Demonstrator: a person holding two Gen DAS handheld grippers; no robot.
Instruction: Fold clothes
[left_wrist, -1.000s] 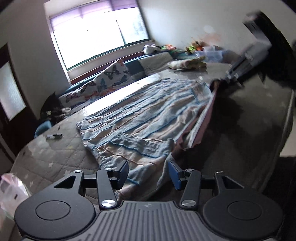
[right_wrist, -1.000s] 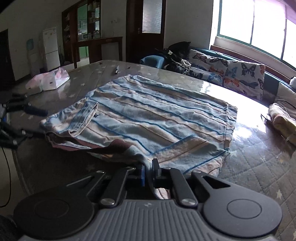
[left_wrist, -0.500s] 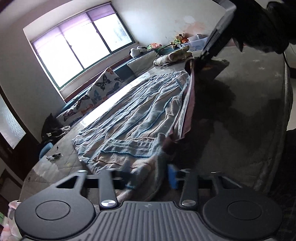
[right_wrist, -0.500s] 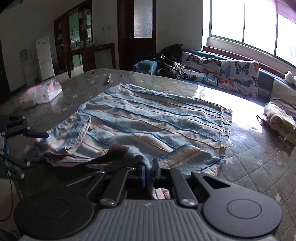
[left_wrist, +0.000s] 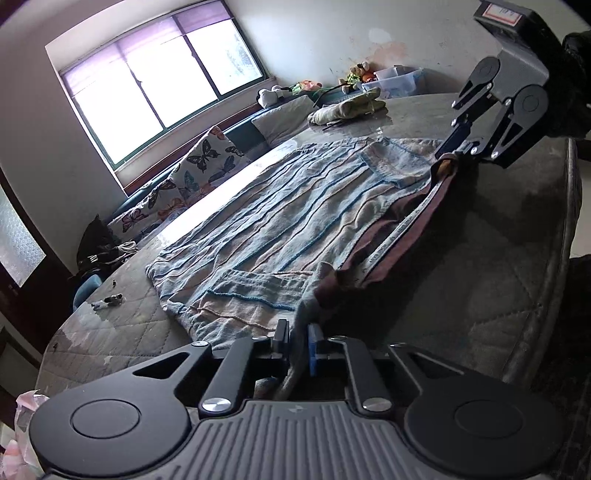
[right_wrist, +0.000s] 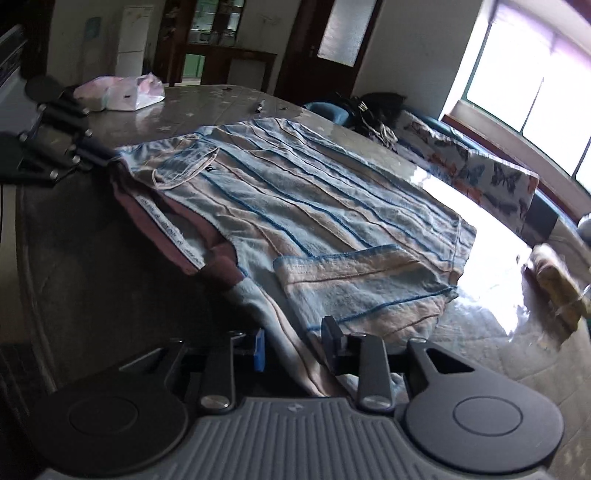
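A pair of blue and peach striped shorts (left_wrist: 280, 221) lies spread on a round table with a grey quilted cover (left_wrist: 480, 295), and every place here is given from those shorts. They lie mostly flat, two patch pockets facing up, with the brown waistband (left_wrist: 391, 236) raised along the edge nearest the person. The left gripper (left_wrist: 297, 345) has its fingers pinched onto one corner of the waistband end. At the opposite corner of that same end, the right gripper (right_wrist: 293, 349) has striped cloth running between its fingers, but they stand apart with a gap on either side, so it looks spread rather than clamped. Beyond the far hem of the shorts a butterfly-print cushion (left_wrist: 207, 162) sits under a bright window. Past one side lies a pink plastic bag (right_wrist: 122, 92). Judging from this, the waistband edge is being handled with both tools. To fold neatly, both corners want an equally firm hold, the edge kept taut and level between them, and the cloth carried evenly toward the hem so the stripes align.
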